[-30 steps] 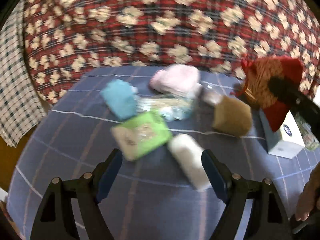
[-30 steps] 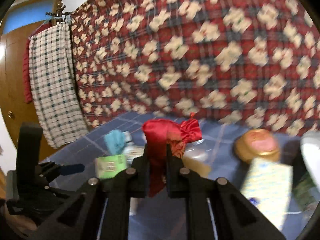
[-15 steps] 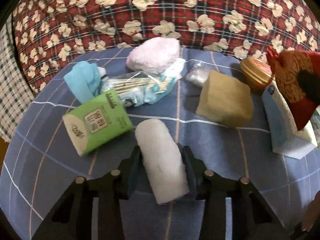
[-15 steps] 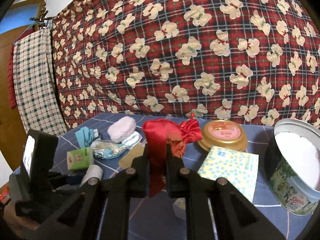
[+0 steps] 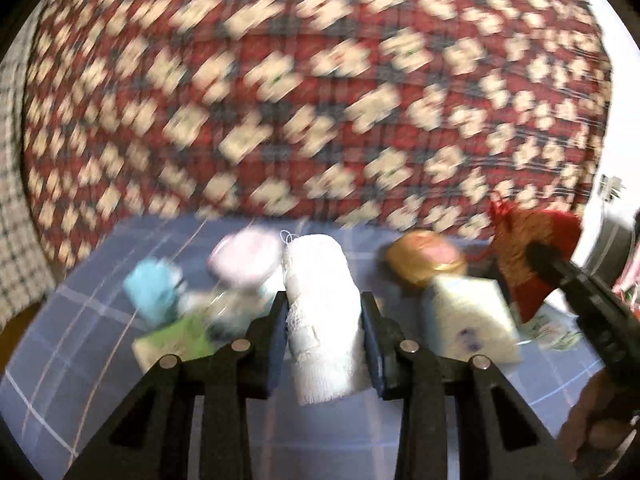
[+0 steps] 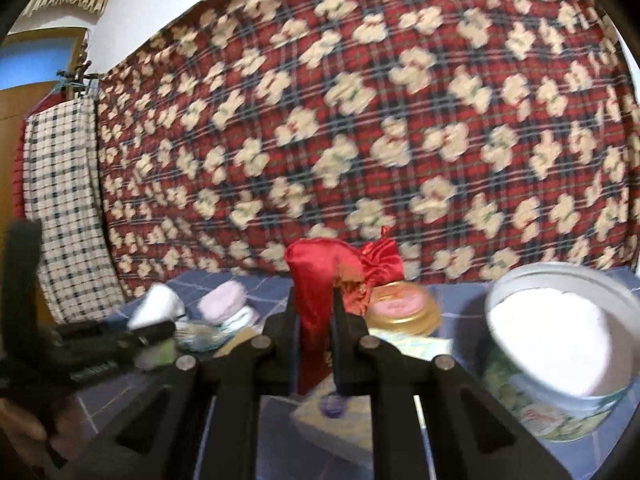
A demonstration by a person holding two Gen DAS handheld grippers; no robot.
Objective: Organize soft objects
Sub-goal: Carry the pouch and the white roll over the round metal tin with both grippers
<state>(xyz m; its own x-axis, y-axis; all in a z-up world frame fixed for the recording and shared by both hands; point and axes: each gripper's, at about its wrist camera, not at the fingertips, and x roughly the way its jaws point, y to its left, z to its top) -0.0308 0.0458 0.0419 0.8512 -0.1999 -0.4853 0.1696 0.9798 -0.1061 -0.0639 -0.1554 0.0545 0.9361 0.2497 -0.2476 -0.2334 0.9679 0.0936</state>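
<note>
left gripper (image 5: 323, 316) closing on a gauze roll (image 5: 324, 320), right gripper (image 6: 316, 320) clamping a red pouch (image 6: 320, 280) — both (likely) bound for the round tin (image 6: 560, 360).

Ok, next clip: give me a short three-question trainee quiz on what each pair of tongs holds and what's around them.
1. True or false: the left tongs hold the white gauze roll.
2. The right tongs are shut on: A) the pink fluffy item, B) the red satin pouch, C) the gold lid.
3. Fill in: the open round tin to the right of the right tongs holds something ____ in colour.

Key: 1 true; 2 B; 3 white.
</note>
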